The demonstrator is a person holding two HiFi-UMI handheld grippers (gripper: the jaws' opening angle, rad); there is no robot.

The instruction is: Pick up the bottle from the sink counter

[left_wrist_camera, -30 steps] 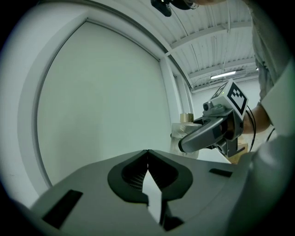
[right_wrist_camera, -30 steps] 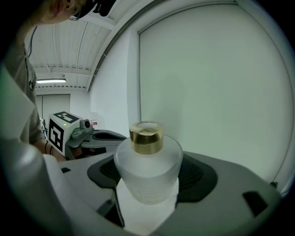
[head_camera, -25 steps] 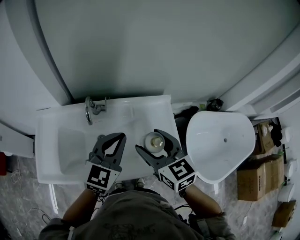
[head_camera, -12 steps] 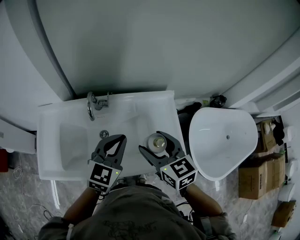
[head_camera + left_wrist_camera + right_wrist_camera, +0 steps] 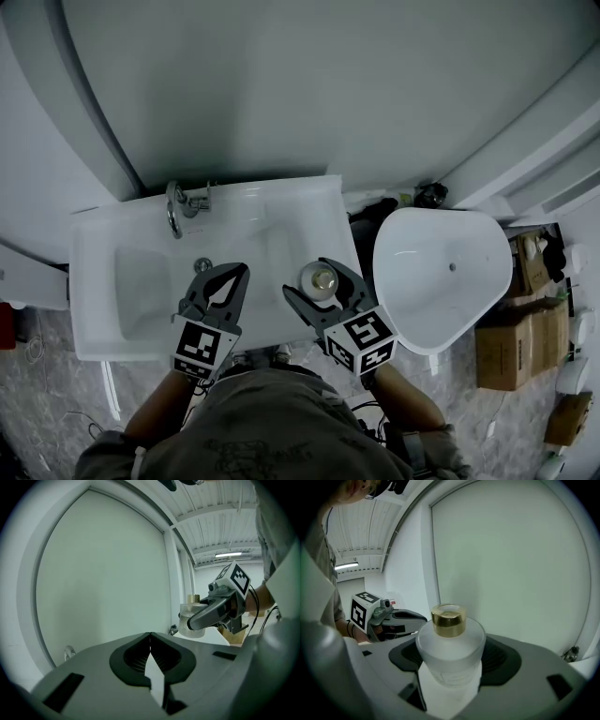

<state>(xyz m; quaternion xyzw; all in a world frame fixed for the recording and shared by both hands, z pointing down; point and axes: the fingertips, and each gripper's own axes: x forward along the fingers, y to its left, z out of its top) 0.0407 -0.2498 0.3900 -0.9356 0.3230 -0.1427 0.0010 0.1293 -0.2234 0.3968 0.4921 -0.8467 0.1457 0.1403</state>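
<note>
Right jaws on the bottle, at the front right of the white sink counter surface (image 5: pixel 272 220).
The left gripper (image 5: pixel 230 281), jaws pressed together and empty, hangs just beside, over the front edge. The right gripper (image 5: pixel 317 283) is nearer, its jaws pinching the upright, frosted round bottle with a gold cap (image 5: pixel 450 641) at its sides. The bottle's long axis is vertical, so lifting straight up should suit; whether it has left the surface is unclear.

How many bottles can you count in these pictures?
1. The gold-capped bottle is between the right gripper's jaws, at the sink counter's right end; no other shows.
</note>
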